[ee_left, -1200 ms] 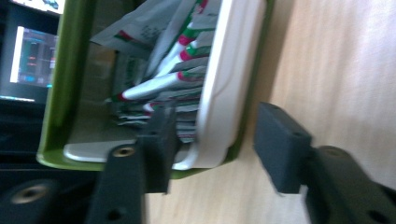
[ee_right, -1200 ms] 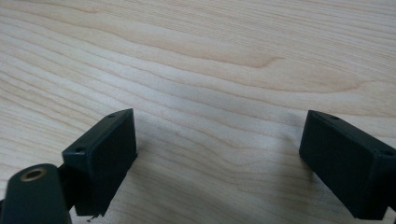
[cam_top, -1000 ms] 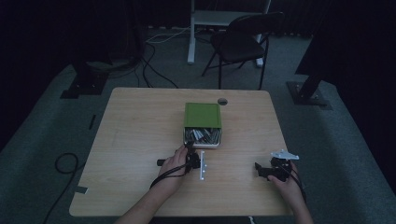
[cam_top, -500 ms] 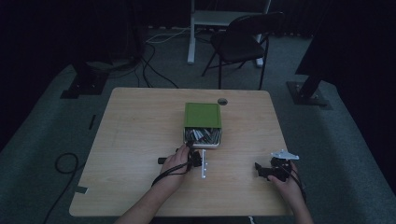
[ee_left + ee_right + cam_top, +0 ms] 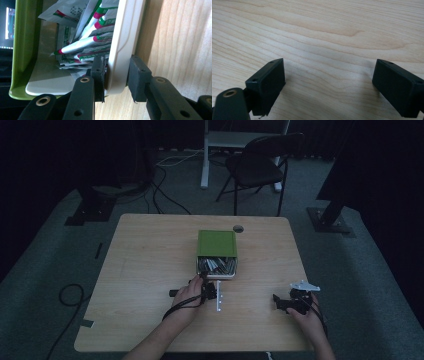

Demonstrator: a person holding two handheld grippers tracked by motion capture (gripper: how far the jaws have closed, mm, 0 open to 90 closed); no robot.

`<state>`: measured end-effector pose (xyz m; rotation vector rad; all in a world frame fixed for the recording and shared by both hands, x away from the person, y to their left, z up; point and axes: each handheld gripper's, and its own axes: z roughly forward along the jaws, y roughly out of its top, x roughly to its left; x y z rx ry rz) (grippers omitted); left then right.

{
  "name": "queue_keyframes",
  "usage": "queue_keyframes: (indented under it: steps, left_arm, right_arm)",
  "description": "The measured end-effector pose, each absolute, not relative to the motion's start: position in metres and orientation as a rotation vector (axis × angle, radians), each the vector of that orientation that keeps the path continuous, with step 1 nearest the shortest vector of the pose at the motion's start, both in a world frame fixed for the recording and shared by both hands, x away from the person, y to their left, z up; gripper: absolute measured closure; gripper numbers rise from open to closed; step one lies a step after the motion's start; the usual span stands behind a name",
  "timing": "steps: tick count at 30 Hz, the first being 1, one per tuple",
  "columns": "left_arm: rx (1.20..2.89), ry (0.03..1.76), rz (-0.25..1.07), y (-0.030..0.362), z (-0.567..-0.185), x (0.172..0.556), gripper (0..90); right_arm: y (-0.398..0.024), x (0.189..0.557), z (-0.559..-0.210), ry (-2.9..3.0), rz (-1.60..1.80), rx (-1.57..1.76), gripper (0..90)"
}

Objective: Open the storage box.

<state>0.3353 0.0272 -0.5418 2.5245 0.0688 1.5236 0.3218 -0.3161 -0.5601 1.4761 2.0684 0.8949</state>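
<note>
The white tray (image 5: 122,45), full of sachets (image 5: 87,45) under a green lid (image 5: 216,243), sits mid-desk (image 5: 150,270). The left claw (image 5: 116,72) clenches its near wall. The right claw (image 5: 329,82) rests released, apparently empty, near the desk's right front corner.

Dim, murky high view, bright sharp gripper views
</note>
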Motion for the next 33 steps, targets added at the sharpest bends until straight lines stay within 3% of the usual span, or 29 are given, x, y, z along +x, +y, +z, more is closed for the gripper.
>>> queue_keyframes:
  steps: [33]
  left_arm:
    - [2.510,0.049,1.504,0.030,-0.542,0.307,70.1]
  right_arm:
    - [-0.316,0.322,-0.560,2.069,0.895,1.475,10.7]
